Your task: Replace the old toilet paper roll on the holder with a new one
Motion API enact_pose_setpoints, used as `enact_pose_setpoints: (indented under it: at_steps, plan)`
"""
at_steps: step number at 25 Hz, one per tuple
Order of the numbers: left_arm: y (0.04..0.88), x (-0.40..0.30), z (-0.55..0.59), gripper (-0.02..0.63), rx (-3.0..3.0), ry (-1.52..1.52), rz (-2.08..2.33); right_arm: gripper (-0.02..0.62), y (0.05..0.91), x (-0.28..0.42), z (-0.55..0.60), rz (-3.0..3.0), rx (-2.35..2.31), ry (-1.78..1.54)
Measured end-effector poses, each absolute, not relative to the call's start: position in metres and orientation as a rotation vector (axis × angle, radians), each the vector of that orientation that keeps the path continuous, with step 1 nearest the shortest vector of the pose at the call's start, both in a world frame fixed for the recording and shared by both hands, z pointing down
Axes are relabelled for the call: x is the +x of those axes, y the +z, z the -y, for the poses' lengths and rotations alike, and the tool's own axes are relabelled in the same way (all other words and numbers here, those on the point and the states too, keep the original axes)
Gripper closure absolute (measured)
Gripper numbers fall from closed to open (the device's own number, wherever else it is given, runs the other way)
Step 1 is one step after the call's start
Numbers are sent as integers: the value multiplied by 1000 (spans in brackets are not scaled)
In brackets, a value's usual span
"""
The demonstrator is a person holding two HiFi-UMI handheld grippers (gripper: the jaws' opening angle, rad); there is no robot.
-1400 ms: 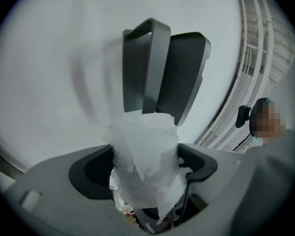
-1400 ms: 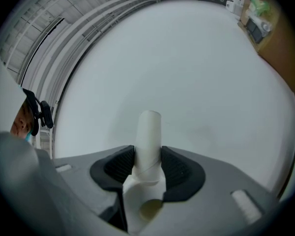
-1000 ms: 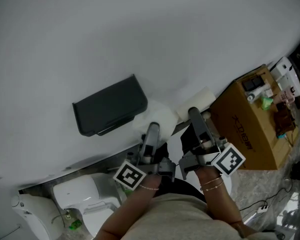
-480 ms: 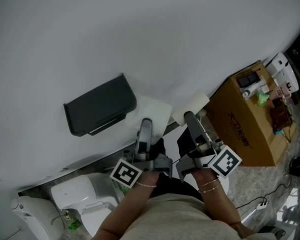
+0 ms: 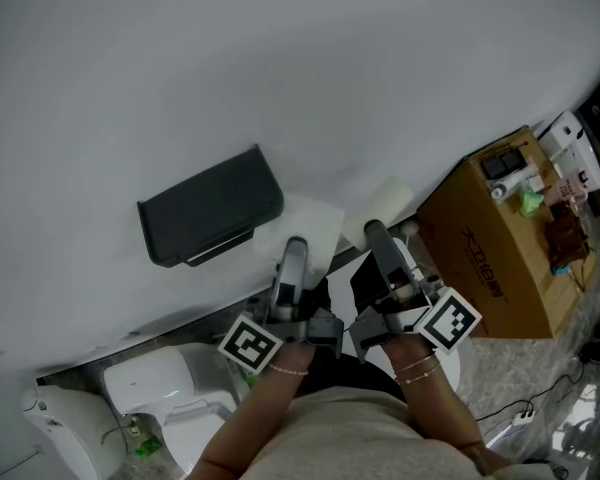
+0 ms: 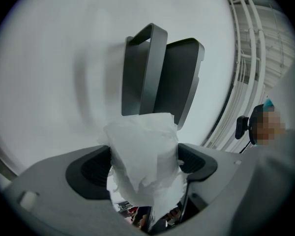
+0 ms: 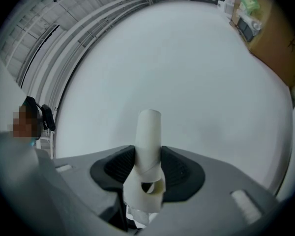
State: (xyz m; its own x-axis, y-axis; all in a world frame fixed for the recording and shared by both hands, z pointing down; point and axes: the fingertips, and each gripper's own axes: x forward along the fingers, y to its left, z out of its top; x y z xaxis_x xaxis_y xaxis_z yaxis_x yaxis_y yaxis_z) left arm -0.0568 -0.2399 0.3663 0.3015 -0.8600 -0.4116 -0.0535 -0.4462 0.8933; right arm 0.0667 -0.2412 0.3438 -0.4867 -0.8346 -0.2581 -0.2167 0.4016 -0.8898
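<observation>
A dark grey toilet paper holder (image 5: 212, 218) (image 6: 160, 75) is fixed to the white wall, its cover lifted. My left gripper (image 5: 294, 251) (image 6: 143, 163) is just below and right of it, shut on a crumpled piece of white toilet paper (image 5: 313, 226) (image 6: 143, 151) that sticks up between the jaws. My right gripper (image 5: 372, 233) (image 7: 147, 166) is beside it, shut on a pale cardboard tube (image 5: 380, 206) (image 7: 148, 136) that points toward the wall. I cannot see a spindle inside the holder.
A brown cardboard box (image 5: 485, 243) with small items on top stands at the right. A white toilet (image 5: 160, 388) sits at the lower left. Cables (image 5: 525, 413) lie on the speckled floor at the lower right. The white wall (image 5: 280, 68) fills the rest of the view.
The head view has drifted a little, so the holder sits slightly differently in the picture. Both grippers keep their hold and have barely moved.
</observation>
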Motion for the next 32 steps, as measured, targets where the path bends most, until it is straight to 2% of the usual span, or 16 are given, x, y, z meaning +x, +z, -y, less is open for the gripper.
enact_pose_setpoints:
  at_steps: [16,22,32]
  plan:
    - [363,-65,232,196,1798,-1159,836,421,332,47,259,-1950,-833,-1071]
    - [359,-111,217,198,1793,-1183,874,420,327,-2,252,-1983,-807,-1084]
    - [364,-126,213,198,1767,-1216,942,421,333,-23,256,-2009,-741,-1137]
